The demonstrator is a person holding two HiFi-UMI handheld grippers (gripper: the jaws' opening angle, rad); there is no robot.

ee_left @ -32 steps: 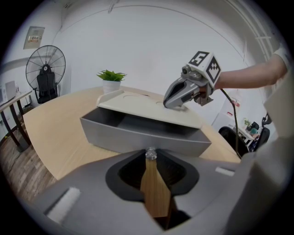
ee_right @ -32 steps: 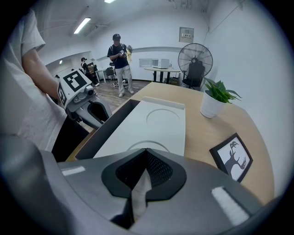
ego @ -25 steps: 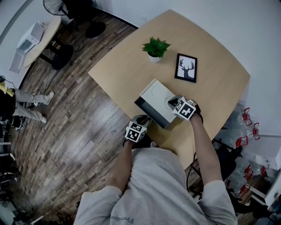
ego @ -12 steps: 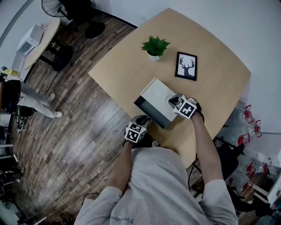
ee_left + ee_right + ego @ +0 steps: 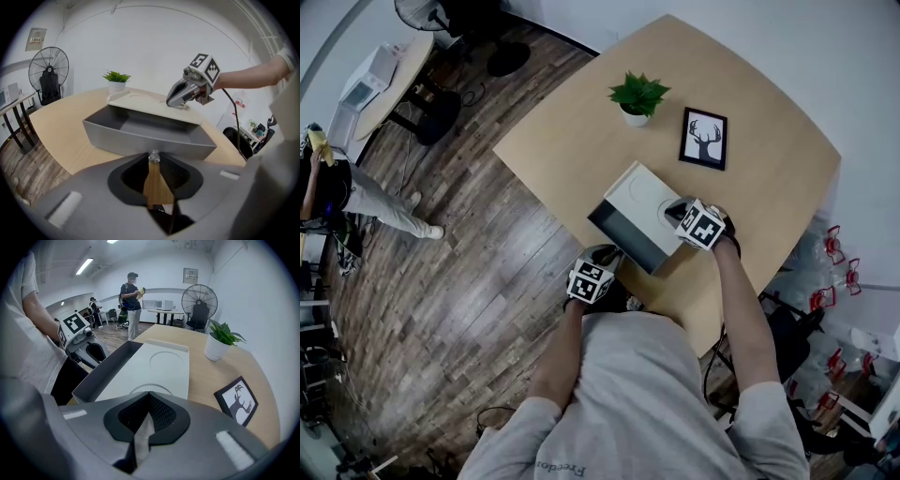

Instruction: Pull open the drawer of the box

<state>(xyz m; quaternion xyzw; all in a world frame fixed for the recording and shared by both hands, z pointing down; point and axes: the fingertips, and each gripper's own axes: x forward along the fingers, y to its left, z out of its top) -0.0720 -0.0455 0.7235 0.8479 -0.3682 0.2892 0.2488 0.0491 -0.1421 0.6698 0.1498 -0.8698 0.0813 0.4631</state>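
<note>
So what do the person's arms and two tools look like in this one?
Both the left tool and right tool have rounded grey shells, each topped by a white cube with black square markers. A dark cable runs from the right one. The person wears a light grey short-sleeved T-shirt.

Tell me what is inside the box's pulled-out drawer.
The drawer shows only bare grey floor and walls in the left gripper view; nothing lies in the open part. Its back end, under the box's white top, is covered.
</note>
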